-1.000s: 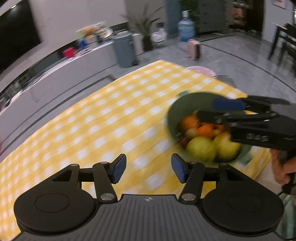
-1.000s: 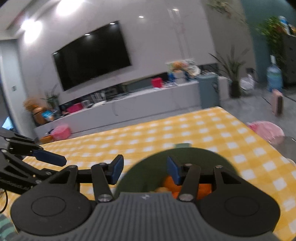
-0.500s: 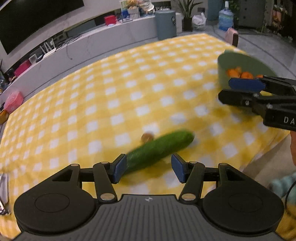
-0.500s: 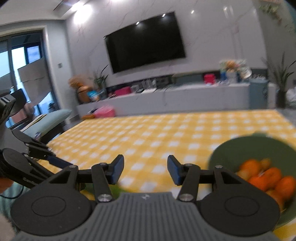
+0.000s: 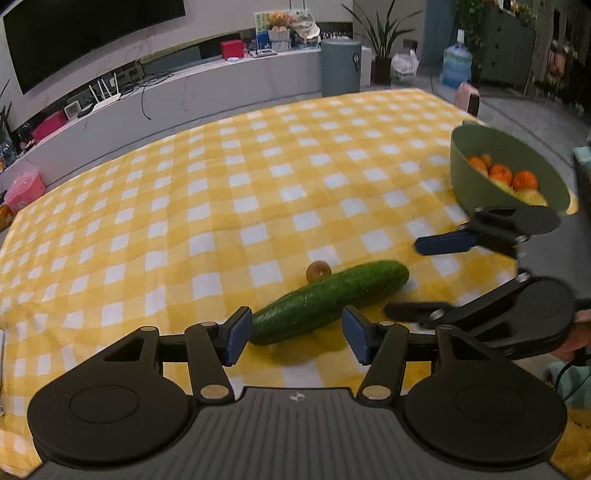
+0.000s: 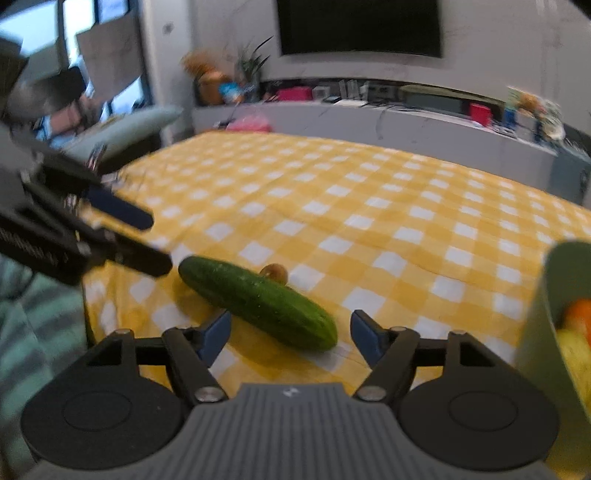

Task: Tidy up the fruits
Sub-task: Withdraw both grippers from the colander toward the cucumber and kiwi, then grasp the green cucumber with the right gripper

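Green cucumber (image 5: 330,300) is lying just ahead of our left gripper (image 5: 297,336), released; only the left view is showing our right gripper (image 5: 417,275) opening, empty

- A yellow-and-white checked cloth (image 5: 258,177) covers the worktop.
- A large black wall-mounted television screen (image 5: 81,33) hangs above a long low pale-grey cabinet (image 5: 177,96).
- A grey-blue cylindrical bin (image 5: 340,66) stands on the floor, near a blue plastic water jug (image 5: 457,68).
- A small red box (image 5: 232,48) sits on the cabinet.
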Tool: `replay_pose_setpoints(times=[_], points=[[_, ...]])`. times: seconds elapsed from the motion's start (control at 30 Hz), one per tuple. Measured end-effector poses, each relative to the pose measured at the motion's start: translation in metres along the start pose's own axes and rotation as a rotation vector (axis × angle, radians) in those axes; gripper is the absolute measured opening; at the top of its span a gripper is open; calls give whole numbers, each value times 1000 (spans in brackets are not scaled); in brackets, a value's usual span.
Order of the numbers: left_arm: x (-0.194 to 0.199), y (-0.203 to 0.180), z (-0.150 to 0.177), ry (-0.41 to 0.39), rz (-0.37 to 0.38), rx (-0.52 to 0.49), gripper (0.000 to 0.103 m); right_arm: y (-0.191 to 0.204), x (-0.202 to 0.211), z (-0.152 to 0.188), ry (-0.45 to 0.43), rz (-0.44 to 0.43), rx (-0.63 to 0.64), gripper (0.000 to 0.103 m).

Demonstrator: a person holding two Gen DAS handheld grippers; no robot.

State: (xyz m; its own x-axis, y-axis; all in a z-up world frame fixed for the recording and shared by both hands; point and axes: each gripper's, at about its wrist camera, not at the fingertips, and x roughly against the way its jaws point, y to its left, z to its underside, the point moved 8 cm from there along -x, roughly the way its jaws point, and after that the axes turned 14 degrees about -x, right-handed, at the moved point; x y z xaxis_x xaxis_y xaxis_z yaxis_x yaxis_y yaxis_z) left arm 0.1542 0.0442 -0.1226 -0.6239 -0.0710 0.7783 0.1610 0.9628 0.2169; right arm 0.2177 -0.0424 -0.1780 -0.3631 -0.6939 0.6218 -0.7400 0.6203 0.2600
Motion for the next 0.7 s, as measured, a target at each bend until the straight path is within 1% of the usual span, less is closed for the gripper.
replay_pose_setpoints(times=[0.13, 0.2, 0.3, 0.43, 0.57, 0.67, 0.7], points=[[-4, 6, 3, -19, 6, 36, 66, 13, -19, -4, 60, -6, 107, 69], [-5, 9, 4, -30, 15, 51, 66, 16, -27, -5, 94, -11, 135, 69], [-4, 15, 3, -53, 31, 78, 66, 19, -37, -4, 127, -12, 131, 71], [-1, 23, 6, -84, 48, 120, 66, 19, -39, -8, 149, -8, 108, 71], [-1, 32, 11, -87, 56, 160, 66, 24, -42, -4, 174, 44, 178, 69], [-3, 36, 15, -77, 56, 190, 66, 23, -50, -2, 214, 68, 193, 69], [-3, 38, 16, -73, 51, 196, 66, 23, -51, -2, 214, 84, 196, 66]])
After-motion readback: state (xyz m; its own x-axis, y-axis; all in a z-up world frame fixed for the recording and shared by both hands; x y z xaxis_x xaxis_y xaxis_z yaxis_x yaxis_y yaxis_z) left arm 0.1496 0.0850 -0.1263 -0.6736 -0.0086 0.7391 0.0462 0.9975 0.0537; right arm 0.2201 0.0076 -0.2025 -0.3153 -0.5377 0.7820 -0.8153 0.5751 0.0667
